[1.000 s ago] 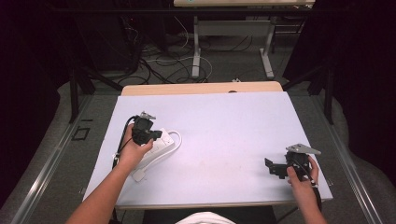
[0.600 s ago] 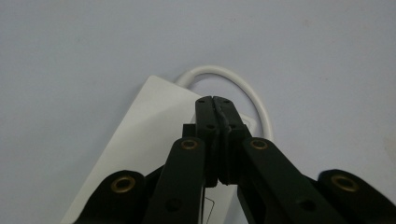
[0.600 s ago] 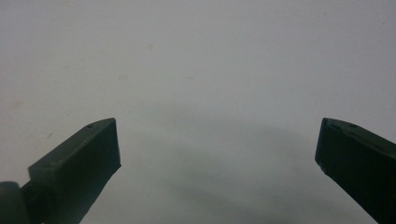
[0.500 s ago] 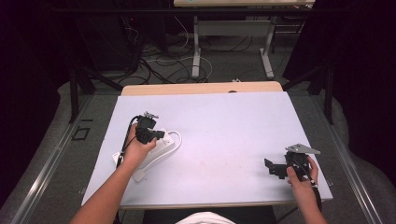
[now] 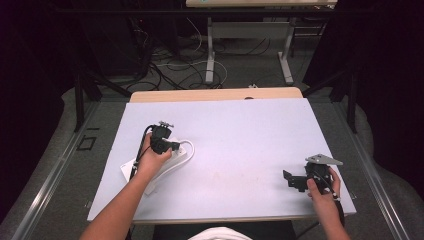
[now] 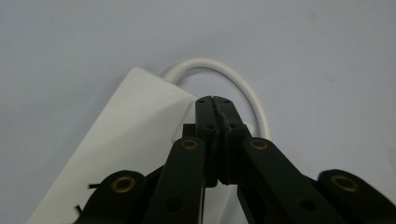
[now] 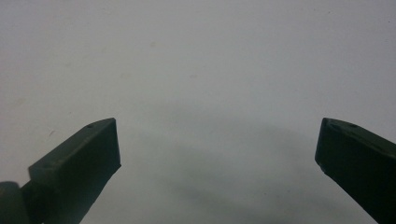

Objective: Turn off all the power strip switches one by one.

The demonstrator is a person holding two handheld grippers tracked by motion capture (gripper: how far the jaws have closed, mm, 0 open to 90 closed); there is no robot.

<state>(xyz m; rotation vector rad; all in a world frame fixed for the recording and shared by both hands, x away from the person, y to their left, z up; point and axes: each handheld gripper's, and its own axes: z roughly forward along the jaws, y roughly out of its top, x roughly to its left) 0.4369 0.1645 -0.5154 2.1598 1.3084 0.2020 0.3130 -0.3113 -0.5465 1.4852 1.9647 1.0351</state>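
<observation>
Left gripper point(image 6: 212, 100) jaws pressed together over white power strip point(image 6: 135, 135) (no readable label); right gripper point(image 7: 217, 140) jaws spread.

A pale table point(image 5: 240, 130) carries a white power strip point(image 5: 131, 169) with its looped white cord point(image 5: 190, 150).

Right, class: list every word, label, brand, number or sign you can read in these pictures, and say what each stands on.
None can be read.
White power strip: its visible face is plain, no print showing.
White table: blank.
Left tongs and right tongs: no markings legible.
</observation>
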